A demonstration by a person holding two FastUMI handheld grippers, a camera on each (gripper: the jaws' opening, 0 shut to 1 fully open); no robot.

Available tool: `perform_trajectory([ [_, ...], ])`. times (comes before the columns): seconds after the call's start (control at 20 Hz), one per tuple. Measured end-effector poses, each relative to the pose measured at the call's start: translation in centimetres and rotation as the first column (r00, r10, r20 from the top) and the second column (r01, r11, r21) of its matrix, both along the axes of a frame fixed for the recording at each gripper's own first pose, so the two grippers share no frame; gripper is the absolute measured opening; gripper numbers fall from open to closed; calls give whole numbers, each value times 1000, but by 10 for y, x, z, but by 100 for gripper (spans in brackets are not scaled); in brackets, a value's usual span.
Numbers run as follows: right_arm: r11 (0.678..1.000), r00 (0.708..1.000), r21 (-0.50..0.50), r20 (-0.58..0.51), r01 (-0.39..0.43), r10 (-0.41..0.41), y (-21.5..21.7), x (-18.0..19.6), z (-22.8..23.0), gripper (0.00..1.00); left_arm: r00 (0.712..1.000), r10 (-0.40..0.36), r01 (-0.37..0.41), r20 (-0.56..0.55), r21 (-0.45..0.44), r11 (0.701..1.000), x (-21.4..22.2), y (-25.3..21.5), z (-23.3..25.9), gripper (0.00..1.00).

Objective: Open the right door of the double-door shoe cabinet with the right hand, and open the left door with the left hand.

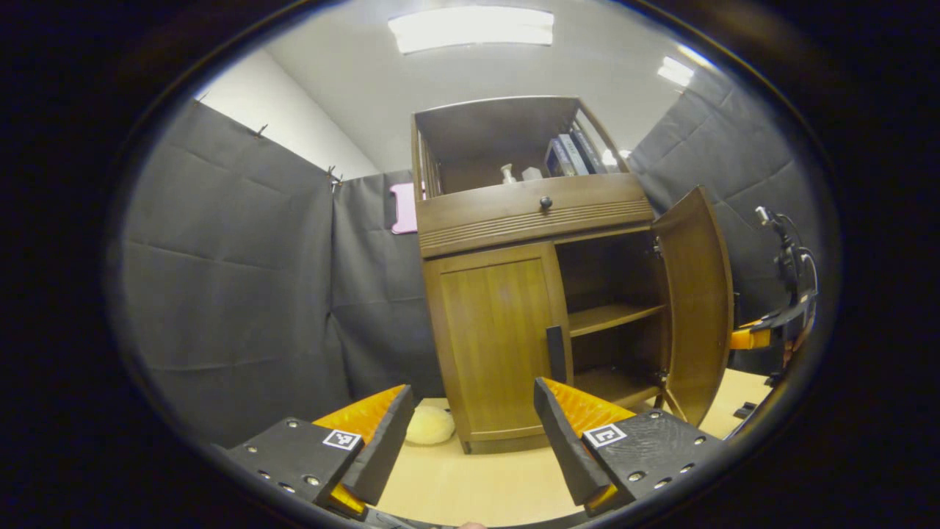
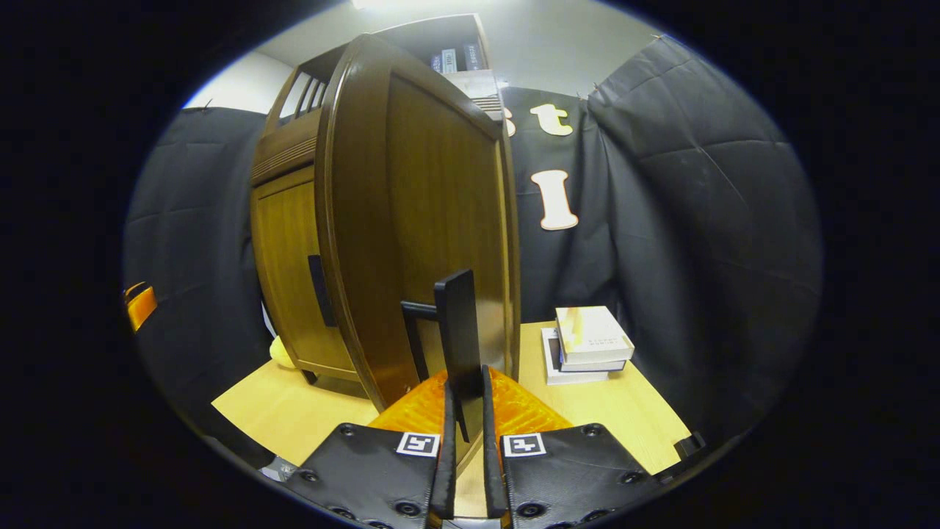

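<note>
Two doors stood in different states. Starting at the left, my left gripper (image 1: 470,441) hung with jaws wide and empty, aimed at the left door (image 1: 496,342), which was shut; its dark handle (image 1: 557,353) sat at the inner edge, just above my right-hand finger, so I judged that pull came next. Further right, the right door (image 1: 698,308) stood swung out, baring the inner shelf (image 1: 613,316). My right gripper (image 2: 465,411) was clamped narrow on the right door's handle (image 2: 457,330), both fingers pressing it, presumably to hold the door open. From the right gripper view I saw stacked books (image 2: 587,344) on the floor beyond that door; the left gripper view showed the drawer knob (image 1: 546,202) and upper shelf instead.
</note>
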State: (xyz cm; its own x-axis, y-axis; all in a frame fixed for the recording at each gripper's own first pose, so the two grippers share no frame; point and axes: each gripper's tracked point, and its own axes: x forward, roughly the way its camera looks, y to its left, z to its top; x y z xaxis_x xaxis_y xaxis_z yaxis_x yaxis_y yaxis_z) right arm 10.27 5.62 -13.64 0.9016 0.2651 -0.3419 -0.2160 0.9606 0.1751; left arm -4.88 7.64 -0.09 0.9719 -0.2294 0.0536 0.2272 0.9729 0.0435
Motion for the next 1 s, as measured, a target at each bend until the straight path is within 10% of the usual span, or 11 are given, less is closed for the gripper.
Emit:
perform_trajectory([
  [0.4,997,997,-28,-16,72,-72,-49,3,-7,19,998,-62,63,-12,12,998,6,-12,-4,96],
  [0.6,995,995,-25,-22,98,-99,-69,-1,-10,3,996,-93,93,-19,14,996,8,-17,-4,96],
  [1.0,983,984,-37,8,180,-179,-100,-15,2,11,976,-211,210,-52,-24,977,6,-44,-10,96],
])
